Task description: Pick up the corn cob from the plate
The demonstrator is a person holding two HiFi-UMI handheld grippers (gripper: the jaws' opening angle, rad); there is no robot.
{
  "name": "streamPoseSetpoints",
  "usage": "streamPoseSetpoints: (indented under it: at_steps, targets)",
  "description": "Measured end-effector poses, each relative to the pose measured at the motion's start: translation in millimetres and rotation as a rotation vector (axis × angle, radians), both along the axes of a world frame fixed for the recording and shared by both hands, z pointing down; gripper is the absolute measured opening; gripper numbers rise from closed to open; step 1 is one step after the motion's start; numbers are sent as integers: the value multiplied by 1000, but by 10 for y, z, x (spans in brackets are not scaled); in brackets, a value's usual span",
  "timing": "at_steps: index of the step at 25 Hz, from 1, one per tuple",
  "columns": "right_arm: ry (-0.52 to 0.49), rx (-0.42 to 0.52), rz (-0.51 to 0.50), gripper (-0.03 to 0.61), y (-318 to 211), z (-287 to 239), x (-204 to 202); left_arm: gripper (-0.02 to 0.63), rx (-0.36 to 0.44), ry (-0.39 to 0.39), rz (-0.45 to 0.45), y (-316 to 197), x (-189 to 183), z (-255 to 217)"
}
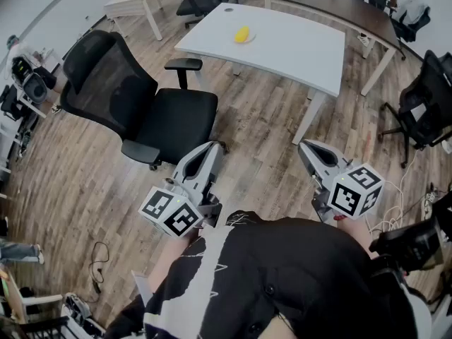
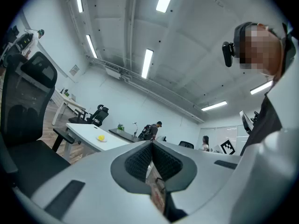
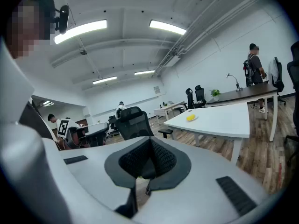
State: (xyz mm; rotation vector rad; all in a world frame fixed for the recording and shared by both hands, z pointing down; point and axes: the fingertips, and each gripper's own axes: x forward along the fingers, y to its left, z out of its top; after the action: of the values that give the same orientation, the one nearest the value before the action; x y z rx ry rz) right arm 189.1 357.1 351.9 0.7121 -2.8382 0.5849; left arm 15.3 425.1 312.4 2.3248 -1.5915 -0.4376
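Zero steps of the pick look done, judging by how things lie. The corn cob [image 1: 242, 34] sits on its plate [image 1: 250, 40] on the white table [image 1: 304, 51], toward the far-left part of the top in the head view, with nothing near it. I can't make out anything else on that table top.

Both claws are held low, close to the person's body and well apart from the table.
- On the left gripper [image 1: 205, 149] the jaws are pressed together, with nothing between the pads.
- On the right gripper [image 1: 306, 148] the pads also meet and nothing is pinched.

Both point roughly toward the table. The cob shows as a small yellow spot in each gripper view, left of centre in the left one and right of centre in the right one.

A black office chair [image 1: 152, 115] stands on the wood floor [image 1: 268, 133] between the left gripper and the table's near-left corner. The right side looks to have the clearer line in, so I'd guess the approach favours that hand.

What's left, by my estimate, is basically the whole task:
- Walk up to the table.
- Spread one claw.
- Bring the jaws around the cob.
- Close on it.
- Lift it clear of the plate.

The likely risk is that the cob is round and could roll, or the plate could slide if nudged.
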Motion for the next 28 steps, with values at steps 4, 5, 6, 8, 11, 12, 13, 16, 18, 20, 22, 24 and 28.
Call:
streamPoseSetpoints:
  at_steps: [4,5,6,8,11,12,13,16,18,20,22,24,28]
  targets:
    - [-2,-2,6,15,6,11,-86,14,0,0,3,5,-100,17]
    - [-3,-2,8,15,9,19,-113,14,1,0,6,7,-128,24]
    - [-5,-2,12,15,14,26,-142,14,2,2,9,9,-157,31]
    - [-6,2,19,15,29,34,-201,14,3,6,19,12,-214,44]
    - [11,3,39,15,65,55,-271,15,6,6,34,25,-290,70]
    - [16,3,43,15,76,80,-289,15,9,5,38,32,-314,79]
    - [18,4,47,15,86,109,-304,15,12,4,41,38,-341,89]
    - [11,-7,77,15,120,193,-342,15,22,27,53,43,-441,134]
    - [17,-29,105,15,151,258,-368,14,25,29,54,38,-511,185]
    - [19,-56,120,15,171,335,-387,15,31,11,48,37,-556,228]
    - [-1,-83,126,15,159,362,-403,14,36,4,50,19,-569,242]
    - [-24,-94,132,15,96,348,-433,14,27,-2,61,-40,-582,260]
    - [-5,-101,133,15,-53,375,-583,14,-8,-26,94,-204,-642,341]
